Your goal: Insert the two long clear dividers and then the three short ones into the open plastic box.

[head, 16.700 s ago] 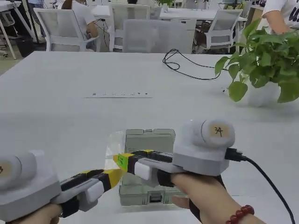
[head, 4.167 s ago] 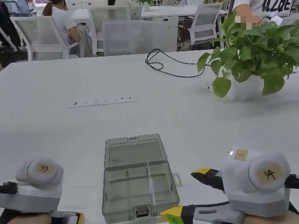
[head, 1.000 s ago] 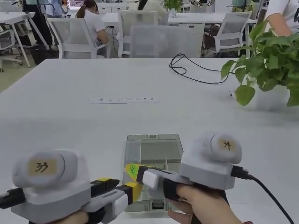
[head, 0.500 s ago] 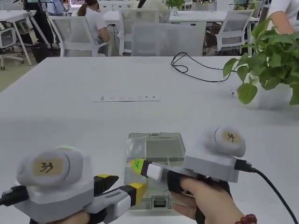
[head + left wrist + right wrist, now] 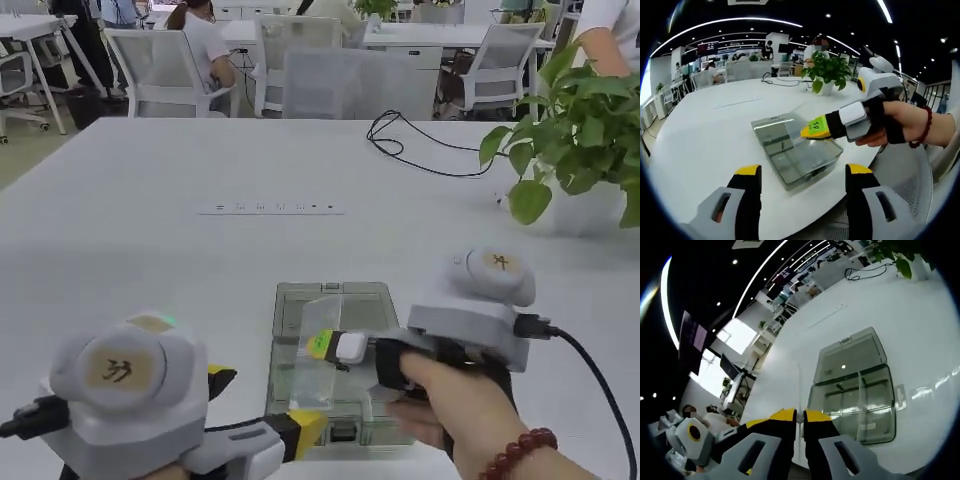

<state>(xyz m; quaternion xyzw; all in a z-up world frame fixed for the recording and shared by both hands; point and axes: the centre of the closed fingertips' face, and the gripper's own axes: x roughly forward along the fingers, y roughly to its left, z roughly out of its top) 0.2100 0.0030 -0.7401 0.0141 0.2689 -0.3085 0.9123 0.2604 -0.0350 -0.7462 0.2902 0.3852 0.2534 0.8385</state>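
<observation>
The open smoky plastic box [image 5: 352,312] lies near the table's front edge, lid folded back away from me; some clear dividers stand in its tray [image 5: 875,410]. My right gripper [image 5: 322,346], held from the right, is shut on a clear divider [image 5: 315,378] that hangs upright over the tray's left part. In the right gripper view this divider [image 5: 799,385] shows edge-on between the closed yellow jaws, left of the box [image 5: 850,357]. My left gripper [image 5: 262,402] sits low at the front left, open and holding nothing. In the left gripper view the box [image 5: 790,155] lies ahead, the right gripper [image 5: 818,128] above it.
A potted plant [image 5: 578,120] stands at the back right, a black cable [image 5: 415,140] behind it and a white power strip [image 5: 270,208] mid-table. A small clear piece [image 5: 900,390] lies beside the box. White chairs and seated people are beyond the table.
My right gripper has carried the divider to the right, from the box's left edge to over the tray. The left gripper has sunk a little lower at the front.
</observation>
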